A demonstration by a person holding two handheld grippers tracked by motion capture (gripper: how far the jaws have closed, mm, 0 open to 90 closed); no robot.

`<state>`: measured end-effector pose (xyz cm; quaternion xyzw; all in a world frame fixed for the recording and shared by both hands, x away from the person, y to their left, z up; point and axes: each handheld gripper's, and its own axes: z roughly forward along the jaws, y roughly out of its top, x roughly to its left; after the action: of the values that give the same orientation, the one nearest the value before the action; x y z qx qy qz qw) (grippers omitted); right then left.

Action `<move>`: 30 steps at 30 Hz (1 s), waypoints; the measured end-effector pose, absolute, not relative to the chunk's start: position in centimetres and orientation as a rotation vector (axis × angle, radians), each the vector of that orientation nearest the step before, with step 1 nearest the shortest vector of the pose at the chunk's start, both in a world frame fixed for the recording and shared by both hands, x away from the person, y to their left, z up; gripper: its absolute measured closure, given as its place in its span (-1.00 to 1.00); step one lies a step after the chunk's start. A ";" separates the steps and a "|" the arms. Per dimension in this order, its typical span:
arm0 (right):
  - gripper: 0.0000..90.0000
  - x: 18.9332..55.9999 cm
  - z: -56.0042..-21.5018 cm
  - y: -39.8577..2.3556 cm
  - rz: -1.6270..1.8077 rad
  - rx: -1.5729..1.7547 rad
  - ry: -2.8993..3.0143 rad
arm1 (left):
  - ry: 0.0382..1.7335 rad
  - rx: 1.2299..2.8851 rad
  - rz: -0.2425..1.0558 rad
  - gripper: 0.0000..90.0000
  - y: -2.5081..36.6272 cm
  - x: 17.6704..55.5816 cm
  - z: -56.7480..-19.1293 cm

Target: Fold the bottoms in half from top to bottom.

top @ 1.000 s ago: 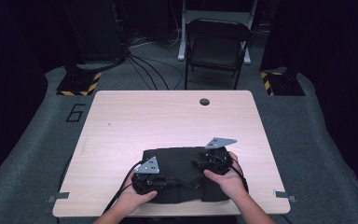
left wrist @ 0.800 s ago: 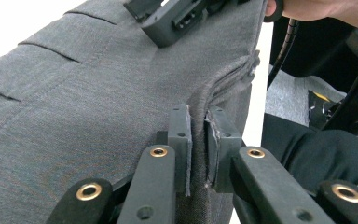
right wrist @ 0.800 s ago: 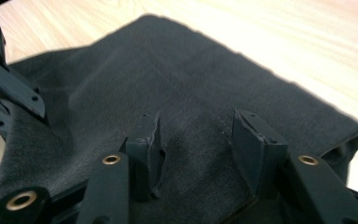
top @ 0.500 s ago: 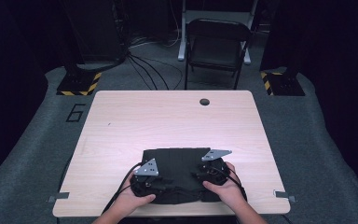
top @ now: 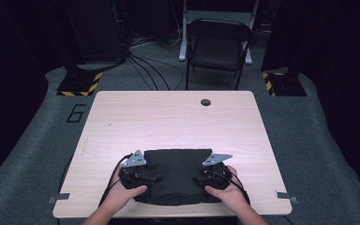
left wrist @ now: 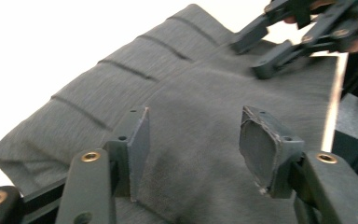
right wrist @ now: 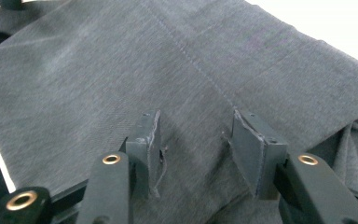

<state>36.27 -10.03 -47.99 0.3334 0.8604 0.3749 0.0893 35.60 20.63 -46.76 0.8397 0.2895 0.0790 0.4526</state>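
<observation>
I think I am in a recording studio or a robotics lab, not in a home. I sit at a pale wooden table with a round cable hole [top: 206, 102] near its far edge, and it stands on a grey carpet floor [top: 37, 154]. All around hang black curtains [top: 14, 42], so the room is dark and only the table is lit. Behind the table is a black folding metal chair [top: 218, 49]. On both sides I see stand bases with yellow and black hazard stripes [top: 79, 84], and black cables [top: 140, 56] run over the floor. A big number six [top: 76, 113] is marked on the carpet beside the table.
</observation>
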 end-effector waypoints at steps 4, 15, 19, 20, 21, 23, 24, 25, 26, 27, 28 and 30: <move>0.13 35.9 -48.3 -10.3 1.107 0.963 2.567 | 0.722 2.124 0.193 -0.10 20.4 35.4 -48.2; 0.09 35.3 -49.5 -10.4 1.063 0.923 2.598 | 0.749 2.150 0.176 -0.13 20.6 35.2 -50.3; 0.09 34.9 -49.8 -10.4 1.051 0.894 2.582 | 0.740 2.146 0.183 -0.13 20.7 35.1 -50.6; 0.09 34.8 -49.8 -10.4 1.055 0.901 2.580 | 0.737 2.146 0.196 -0.13 20.8 35.1 -50.7; 0.09 34.9 -49.9 -10.6 1.062 0.885 2.583 | 0.738 2.139 0.188 -0.13 20.8 35.1 -50.8; 0.09 34.8 -50.1 -10.7 1.085 0.913 2.570 | 0.734 2.141 0.181 -0.13 21.0 35.1 -50.9; 0.09 34.9 -50.1 -10.8 1.088 0.901 2.573 | 0.740 2.128 0.192 -0.13 21.0 35.0 -51.0; 0.09 34.8 -50.1 -10.8 1.092 0.910 2.570 | 0.735 2.127 0.183 -0.12 21.2 35.1 -51.1; 0.09 34.8 -50.1 -10.8 1.094 0.915 2.570 | 0.741 2.124 0.181 -0.12 21.4 35.1 -51.1; 0.09 34.8 -50.1 -10.8 1.097 0.914 2.568 | 0.750 2.118 0.185 -0.12 21.5 35.1 -51.2; 0.09 34.8 -50.1 -10.8 1.097 0.908 2.566 | 0.751 2.124 0.176 -0.13 21.7 35.1 -51.1; 0.09 34.8 -50.1 -10.8 1.100 0.927 2.573 | 0.786 2.110 0.173 -0.13 21.9 35.2 -51.3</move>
<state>34.83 -10.81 -50.10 0.3130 0.8687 0.3714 0.0968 35.21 21.86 -51.33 0.8447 0.3146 0.0693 0.4273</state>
